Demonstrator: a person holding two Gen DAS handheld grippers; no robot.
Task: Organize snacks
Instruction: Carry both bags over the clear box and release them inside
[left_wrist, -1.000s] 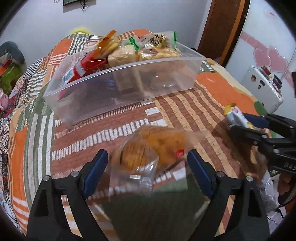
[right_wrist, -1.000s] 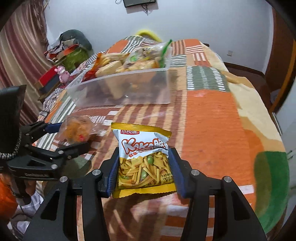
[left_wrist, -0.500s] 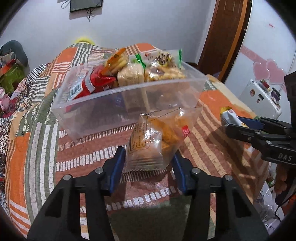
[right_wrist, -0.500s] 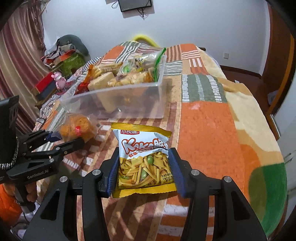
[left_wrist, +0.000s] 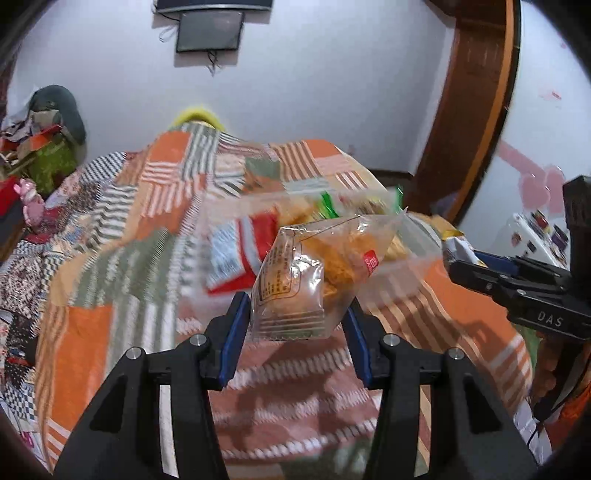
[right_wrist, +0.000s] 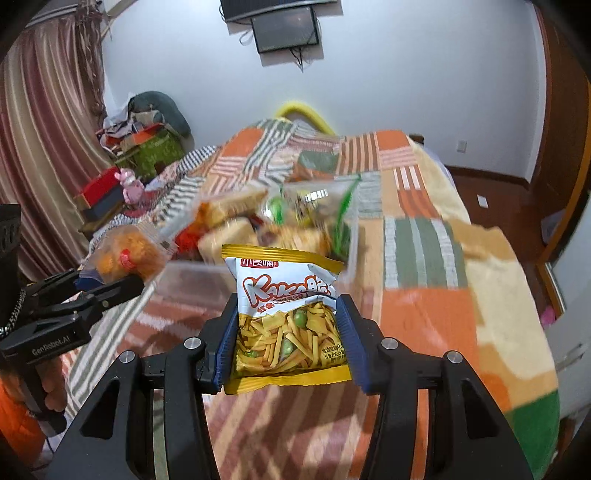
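My left gripper is shut on a clear bag of orange fried snacks and holds it up above the bedspread, in front of the clear plastic bin. My right gripper is shut on a yellow and white Kaka chips packet and holds it up just short of the bin. The bin holds several packets, among them a red and white one and green-tied bags. The left gripper with its bag also shows at the left of the right wrist view. The right gripper shows at the right of the left wrist view.
The bin stands on a bed with an orange, green and striped patchwork cover. Piled boxes and clothes lie beside the bed at left. A wooden door frame and a white appliance stand at right.
My left gripper closed on the clear snack bag on the bedspread and lifted it toward the bin. My right gripper rose and moved forward with the chips packet still in it.
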